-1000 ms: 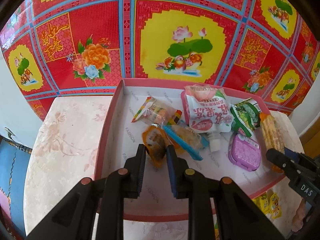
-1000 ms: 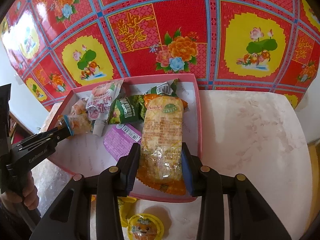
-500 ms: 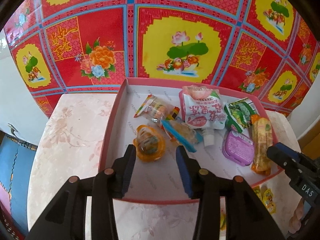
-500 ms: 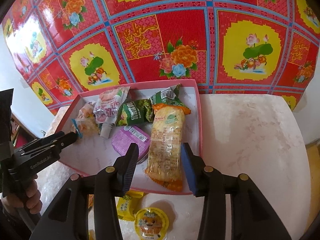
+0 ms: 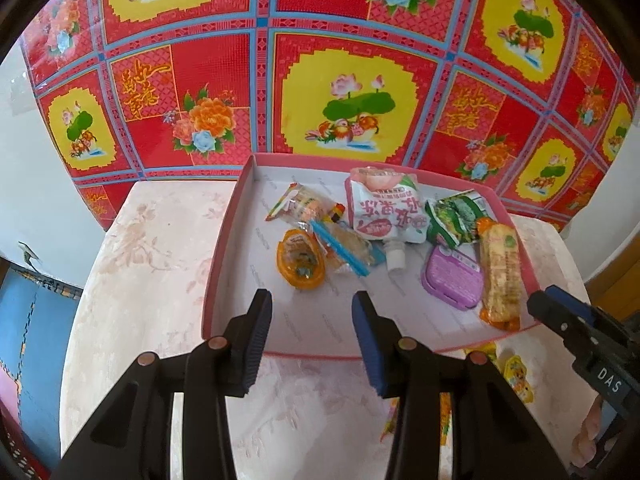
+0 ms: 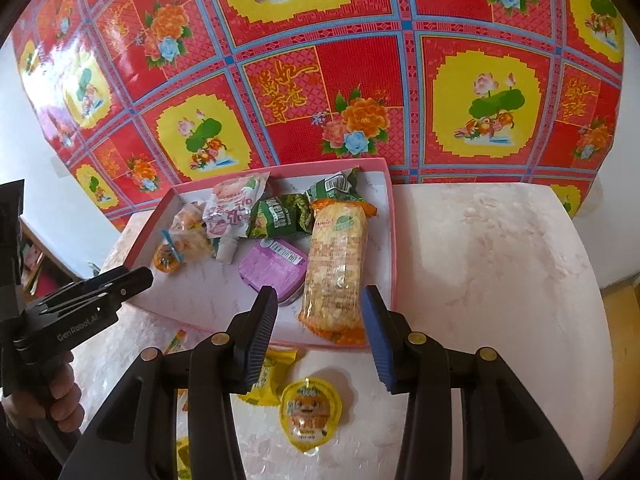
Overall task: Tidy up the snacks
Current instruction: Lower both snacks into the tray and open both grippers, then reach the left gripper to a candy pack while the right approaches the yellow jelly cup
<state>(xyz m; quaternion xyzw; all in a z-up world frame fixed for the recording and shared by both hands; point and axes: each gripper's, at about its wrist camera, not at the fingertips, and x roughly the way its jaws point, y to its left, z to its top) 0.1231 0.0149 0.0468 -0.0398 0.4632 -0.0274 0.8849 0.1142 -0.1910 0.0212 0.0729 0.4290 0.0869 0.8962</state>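
The pink tray sits on the pale flowery desk, its back edge near the red and yellow wall cloth. The snacks lie in the tray's far half; the near half is bare. The left hand-held gripper has just opened and holds nothing; the orange jelly cup lies just ahead. The right hand-held gripper has also just opened, the long cracker pack loose between its fingers. "GenRobot.AI" and "DAS" show on the grippers.

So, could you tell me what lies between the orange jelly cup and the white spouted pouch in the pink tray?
A blue-edged clear snack packet, in the left wrist view.
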